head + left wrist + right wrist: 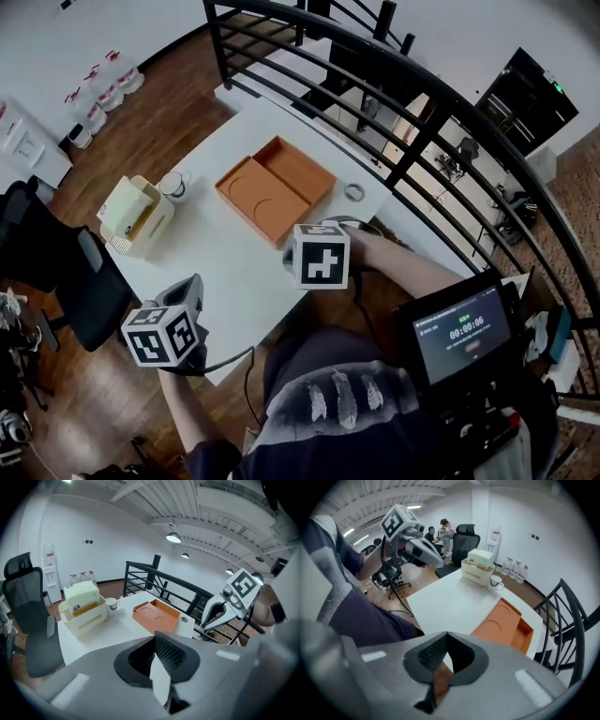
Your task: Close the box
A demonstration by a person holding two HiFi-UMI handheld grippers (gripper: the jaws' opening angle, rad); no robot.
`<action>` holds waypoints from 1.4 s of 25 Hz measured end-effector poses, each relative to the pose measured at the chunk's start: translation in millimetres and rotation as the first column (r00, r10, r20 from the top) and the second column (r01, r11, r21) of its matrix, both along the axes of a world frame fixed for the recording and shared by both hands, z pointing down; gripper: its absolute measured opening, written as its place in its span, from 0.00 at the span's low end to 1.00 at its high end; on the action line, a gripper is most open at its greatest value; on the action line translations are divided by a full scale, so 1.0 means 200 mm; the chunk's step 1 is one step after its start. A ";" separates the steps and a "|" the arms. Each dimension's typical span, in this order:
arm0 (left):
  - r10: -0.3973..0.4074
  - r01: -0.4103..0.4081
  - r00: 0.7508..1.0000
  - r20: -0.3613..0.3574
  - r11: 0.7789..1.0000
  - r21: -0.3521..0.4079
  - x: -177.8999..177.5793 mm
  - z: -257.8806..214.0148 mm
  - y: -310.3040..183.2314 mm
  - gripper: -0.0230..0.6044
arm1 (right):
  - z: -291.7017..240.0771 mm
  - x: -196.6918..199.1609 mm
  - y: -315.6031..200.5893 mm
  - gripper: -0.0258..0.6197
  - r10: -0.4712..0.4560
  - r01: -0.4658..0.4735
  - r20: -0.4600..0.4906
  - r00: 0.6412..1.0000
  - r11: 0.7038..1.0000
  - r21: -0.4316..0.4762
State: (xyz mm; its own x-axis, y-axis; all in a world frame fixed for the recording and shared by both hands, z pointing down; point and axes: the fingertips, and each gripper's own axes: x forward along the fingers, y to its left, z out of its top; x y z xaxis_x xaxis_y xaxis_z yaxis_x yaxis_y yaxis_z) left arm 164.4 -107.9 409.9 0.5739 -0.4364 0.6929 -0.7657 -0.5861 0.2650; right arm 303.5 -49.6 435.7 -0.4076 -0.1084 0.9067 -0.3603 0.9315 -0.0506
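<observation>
An orange box (277, 187) lies open flat on the white table (225, 253), its lid with round recesses spread beside its tray; it also shows as the orange box (156, 617) and the orange box (504, 625) in the gripper views. My left gripper (183, 292) hovers at the table's near left corner, well short of the box, jaws shut and empty (154, 639). My right gripper (292, 255) is held over the near edge, just short of the box's front corner, jaws shut with nothing between them (446, 637).
A cream tissue holder (136, 216) and a white mug (173, 185) stand at the table's left. A small ring of tape (353, 192) lies right of the box. A black railing (412, 141) runs behind the table. A dark office chair (66, 281) stands at left.
</observation>
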 end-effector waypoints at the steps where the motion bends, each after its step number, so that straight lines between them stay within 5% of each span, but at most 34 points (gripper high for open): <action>1: 0.022 -0.022 1.000 0.019 1.000 0.008 0.03 -0.01 -0.06 0.06 | -0.01 0.05 -0.05 0.05 -0.011 0.011 -0.041 0.999 1.000 -0.017; 5: 0.089 -0.095 0.989 0.121 0.994 0.048 0.10 0.01 -0.23 0.06 | 0.01 0.15 -0.25 0.05 0.014 -0.027 -0.126 0.992 0.994 -0.103; 10: 0.073 -0.077 0.991 0.113 0.997 0.027 0.13 0.12 -0.28 0.06 | 0.10 0.21 -0.43 0.05 -0.088 0.073 -0.151 0.985 0.992 -0.100; 17: -0.106 0.108 0.966 0.235 0.994 0.003 0.09 0.31 -0.33 0.06 | 0.21 0.33 -0.68 0.05 -0.314 0.315 -0.167 0.935 0.949 -0.025; 20: -0.191 0.214 0.957 0.218 0.973 -0.088 0.02 0.30 -0.27 0.06 | 0.17 0.33 -0.71 0.05 -0.402 0.402 -0.187 0.896 0.915 -0.041; 24: -0.245 0.283 0.947 0.205 0.941 -0.182 0.14 0.32 -0.30 0.06 | 0.24 0.49 -0.84 0.05 -0.477 0.464 -0.188 0.859 0.879 -0.112; 27: -0.202 0.266 0.945 0.256 0.931 -0.248 0.23 0.37 -0.32 0.06 | 0.31 0.61 -0.91 0.05 -0.514 0.490 -0.192 0.836 0.857 -0.160; 35: 0.006 0.207 0.873 0.488 0.901 -0.380 0.02 0.80 -0.27 0.06 | 0.56 0.78 -1.20 0.05 -0.437 0.406 -0.237 0.868 0.898 -0.168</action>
